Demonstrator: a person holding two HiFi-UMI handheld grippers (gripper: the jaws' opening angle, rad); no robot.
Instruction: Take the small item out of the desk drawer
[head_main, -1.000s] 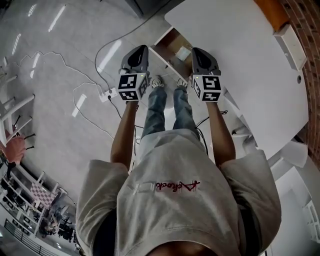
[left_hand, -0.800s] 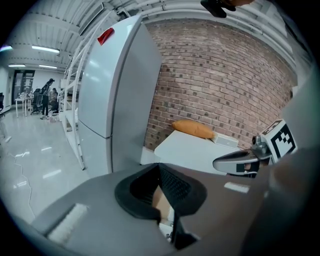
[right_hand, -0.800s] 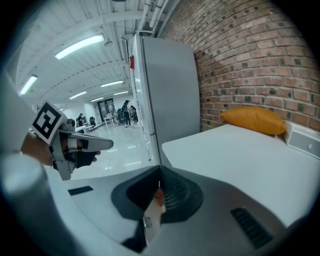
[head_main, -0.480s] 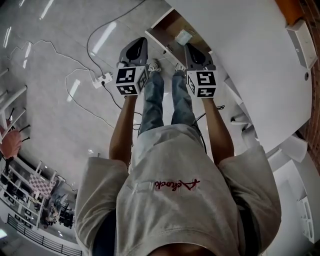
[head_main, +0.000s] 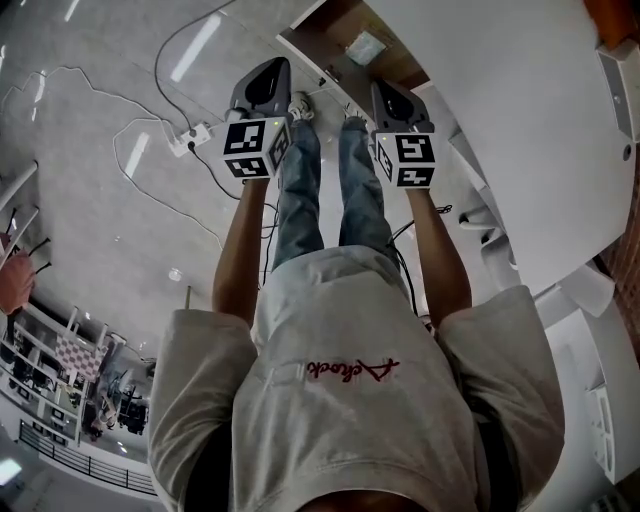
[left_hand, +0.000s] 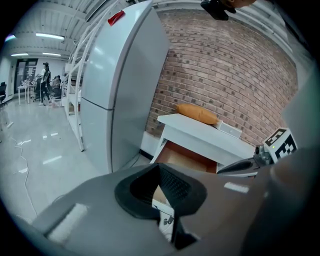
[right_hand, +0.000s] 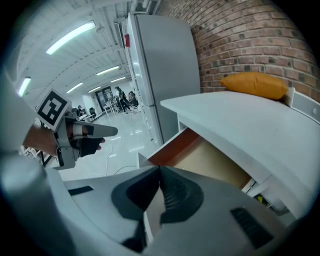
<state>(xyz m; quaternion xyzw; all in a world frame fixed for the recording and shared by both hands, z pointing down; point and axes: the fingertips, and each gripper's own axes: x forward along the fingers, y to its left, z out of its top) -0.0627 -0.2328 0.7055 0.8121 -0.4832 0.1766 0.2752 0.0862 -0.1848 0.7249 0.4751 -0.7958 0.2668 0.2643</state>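
Drawer (head_main: 345, 22) already open at 12 o'clock, small item (head_main: 365, 47) lying inside untouched, left gripper (head_main: 268, 75) and right gripper (head_main: 388, 95) both clenched empty near its front edge, so reach, grab and lift-out remain.

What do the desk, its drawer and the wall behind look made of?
The desk looks like smooth white painted or laminated board, evenly matte. The drawer inside seems bare tan wood or fibreboard. The wall is red brick, mortar lines showing.

Bright ceiling strip lights (right_hand: 72, 36), floor (head_main: 100, 200) glare, fisheye-warped dark edges
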